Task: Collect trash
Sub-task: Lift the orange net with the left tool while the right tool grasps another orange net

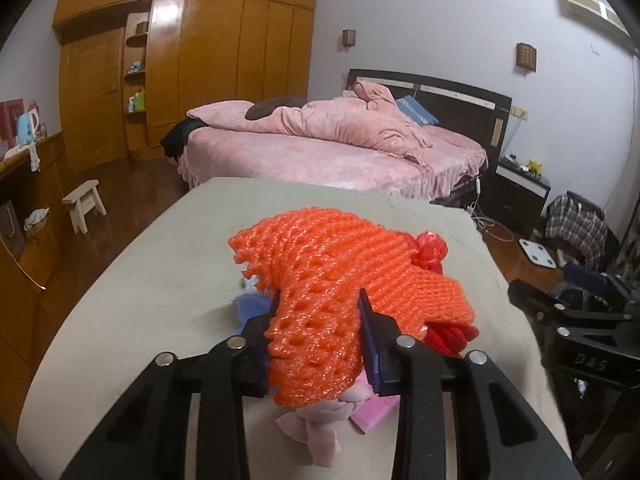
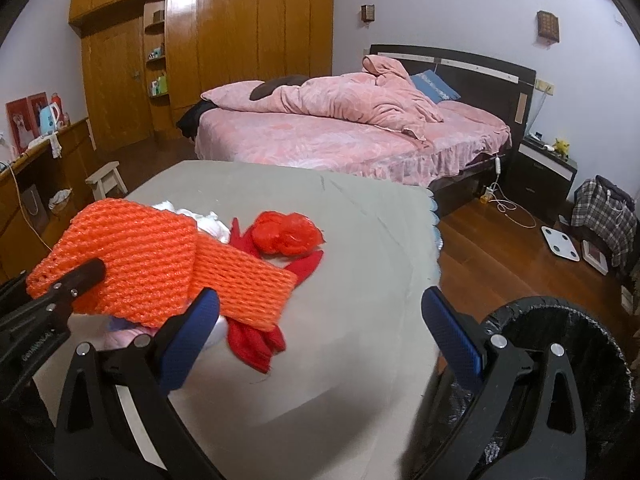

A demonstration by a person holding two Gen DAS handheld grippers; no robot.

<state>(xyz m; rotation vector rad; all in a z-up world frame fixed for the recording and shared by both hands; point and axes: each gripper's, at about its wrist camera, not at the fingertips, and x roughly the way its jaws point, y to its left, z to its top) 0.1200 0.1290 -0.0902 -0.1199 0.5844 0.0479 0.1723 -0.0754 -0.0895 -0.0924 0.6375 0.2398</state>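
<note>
My left gripper (image 1: 320, 312) is shut on an orange foam net (image 1: 320, 264), its blue pads squeezing the net's near end just above the grey-covered table (image 1: 140, 280). The right wrist view shows the same net (image 2: 132, 256) at the left, with a black finger of the left gripper (image 2: 80, 276) against it. A crumpled red plastic bag (image 2: 288, 232) and red cloth (image 2: 256, 340) lie beside and partly under the net. Pink cloth (image 1: 316, 416) and something blue (image 1: 248, 304) lie beneath it. My right gripper (image 2: 320, 296) stands open over bare tablecloth, holding nothing.
A bin with a black liner (image 2: 560, 344) stands at the table's near right corner. Beyond the table is a pink bed (image 2: 352, 128), with a small stool (image 2: 106, 178) on the left. A wooden wardrobe (image 2: 224, 40), a nightstand (image 2: 544, 172) and a white scale (image 2: 560, 242) are farther off.
</note>
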